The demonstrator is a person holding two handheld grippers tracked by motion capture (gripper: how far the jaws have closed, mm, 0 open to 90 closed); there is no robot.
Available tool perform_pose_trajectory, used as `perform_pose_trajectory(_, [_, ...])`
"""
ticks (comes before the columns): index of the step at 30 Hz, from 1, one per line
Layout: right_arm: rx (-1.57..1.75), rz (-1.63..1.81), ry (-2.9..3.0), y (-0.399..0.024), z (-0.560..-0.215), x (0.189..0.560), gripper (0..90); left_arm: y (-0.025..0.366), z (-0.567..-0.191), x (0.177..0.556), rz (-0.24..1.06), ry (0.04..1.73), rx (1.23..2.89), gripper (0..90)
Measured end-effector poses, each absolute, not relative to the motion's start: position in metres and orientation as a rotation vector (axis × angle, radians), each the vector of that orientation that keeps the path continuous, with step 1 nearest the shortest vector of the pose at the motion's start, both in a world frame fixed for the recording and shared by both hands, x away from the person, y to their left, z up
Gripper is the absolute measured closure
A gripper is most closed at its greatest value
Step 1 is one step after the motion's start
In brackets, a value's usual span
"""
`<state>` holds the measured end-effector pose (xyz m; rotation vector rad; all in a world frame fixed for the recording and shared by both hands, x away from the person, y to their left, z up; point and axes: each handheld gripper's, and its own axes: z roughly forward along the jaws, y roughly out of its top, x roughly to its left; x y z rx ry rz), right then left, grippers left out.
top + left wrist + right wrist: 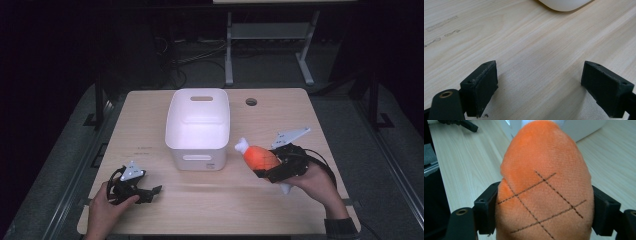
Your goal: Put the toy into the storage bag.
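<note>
An orange plush drumstick (pixel 259 156) with a white bone tip is held just right of the white bin (pixel 198 127), a little above the table. My right gripper (pixel 272 167) is shut on it; in the right gripper view its two black jaws press both sides of the orange plush drumstick (pixel 546 185), which has dark cross-hatch stitching. My left gripper (pixel 150 192) rests low at the table's front left, open, with bare wood between its jaws (pixel 539 87). The white bin's corner (pixel 564 5) shows ahead of it.
The wooden table (pixel 150 125) has a round cable hole (pixel 251 102) at the back right. Dark floor, cables and a desk frame (pixel 270 45) lie beyond the far edge. The bin has handle slots on its near and far walls.
</note>
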<state>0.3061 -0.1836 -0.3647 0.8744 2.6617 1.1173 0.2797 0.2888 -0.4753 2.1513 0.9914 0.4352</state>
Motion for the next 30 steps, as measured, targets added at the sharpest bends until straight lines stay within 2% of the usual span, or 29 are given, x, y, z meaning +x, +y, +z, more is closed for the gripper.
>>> perform_pose_trajectory(30, [0.823,1.14,2.645,-0.163,-0.322,0.34,23.2,0.289,-0.475,0.28,0.433,0.993,2.153,12.8])
